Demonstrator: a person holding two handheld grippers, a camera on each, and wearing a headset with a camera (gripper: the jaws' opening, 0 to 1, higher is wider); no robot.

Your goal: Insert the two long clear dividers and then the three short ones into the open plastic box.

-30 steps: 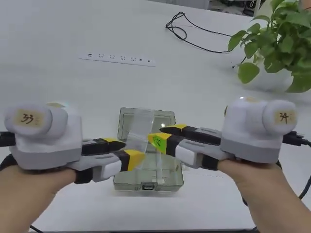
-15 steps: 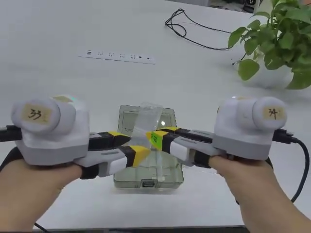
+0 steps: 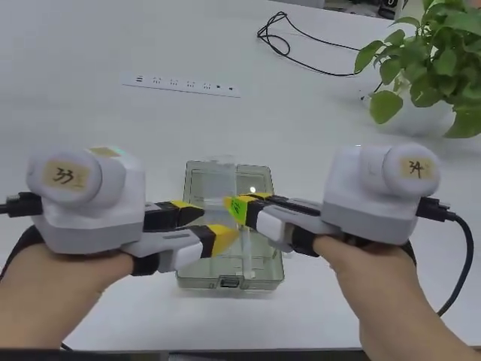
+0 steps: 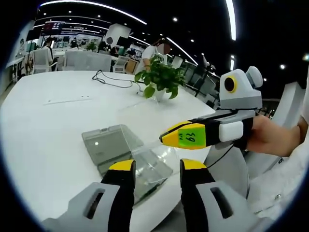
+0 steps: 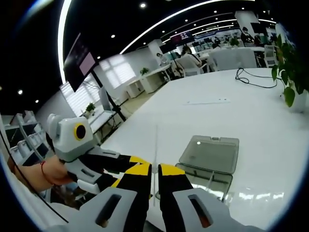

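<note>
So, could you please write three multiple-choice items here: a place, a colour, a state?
1. Where does the plant stand? A) far right of the table B) inside the box C) between the grippers
2. What colour are the right gripper's tips? A) red B) yellow C) blue
3. What state is that gripper in? A) wide open B) shut on a clear divider C) shut on the lid
1 A, it's at the head view's upper right; 2 B, both show yellow; 3 B, a thin clear sheet sits between its closed jaws.

White bench (image 3: 90, 45) w/ power strip (image 3: 182, 86), black cable (image 3: 301, 53), potted plant (image 3: 425, 71); dark ceiling (image 4: 193, 26), light strips (image 4: 231, 19), desks (image 5: 152, 79) beyond.
</note>
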